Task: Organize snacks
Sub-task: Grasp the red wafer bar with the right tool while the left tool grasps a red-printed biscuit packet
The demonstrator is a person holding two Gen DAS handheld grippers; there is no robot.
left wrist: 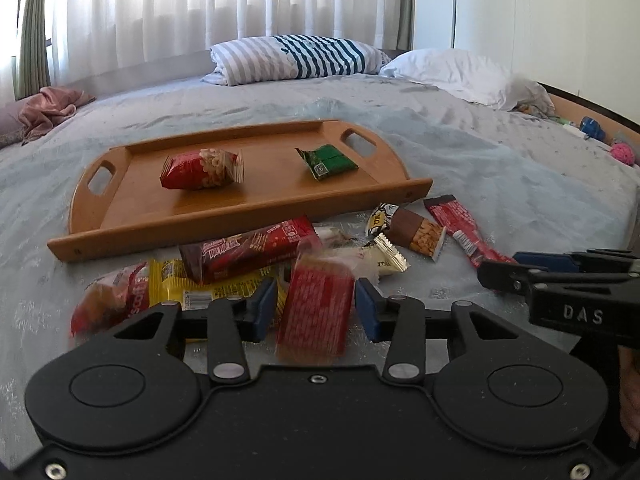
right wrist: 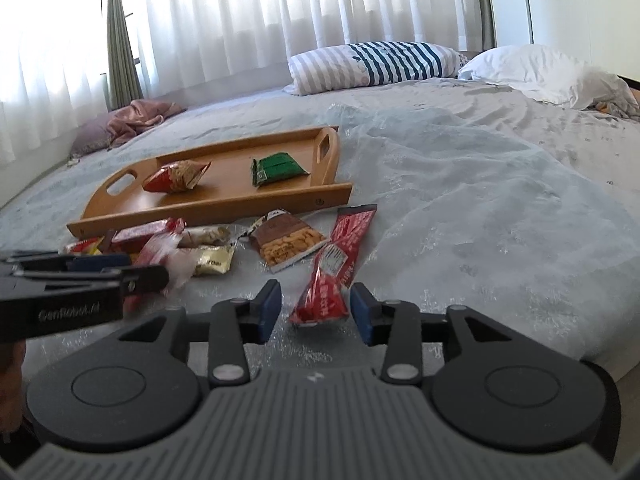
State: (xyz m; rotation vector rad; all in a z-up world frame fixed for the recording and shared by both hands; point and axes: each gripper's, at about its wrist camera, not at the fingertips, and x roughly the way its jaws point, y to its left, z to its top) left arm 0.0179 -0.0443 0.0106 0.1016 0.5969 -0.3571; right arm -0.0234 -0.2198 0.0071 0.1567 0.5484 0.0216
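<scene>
The wooden tray (left wrist: pixel 248 216) has a smooth, satin finish. On it, the red peanut packet (left wrist: pixel 202 169) at 9 o'clock and the green packet (left wrist: pixel 326 161) at 3 o'clock are glossy crinkled foil. The bedspread (right wrist: pixel 480 208) is soft, slightly shimmering cloth. The left tongs (left wrist: pixel 316 308) are matt black plastic with blue pads (left wrist: pixel 366 308).
</scene>
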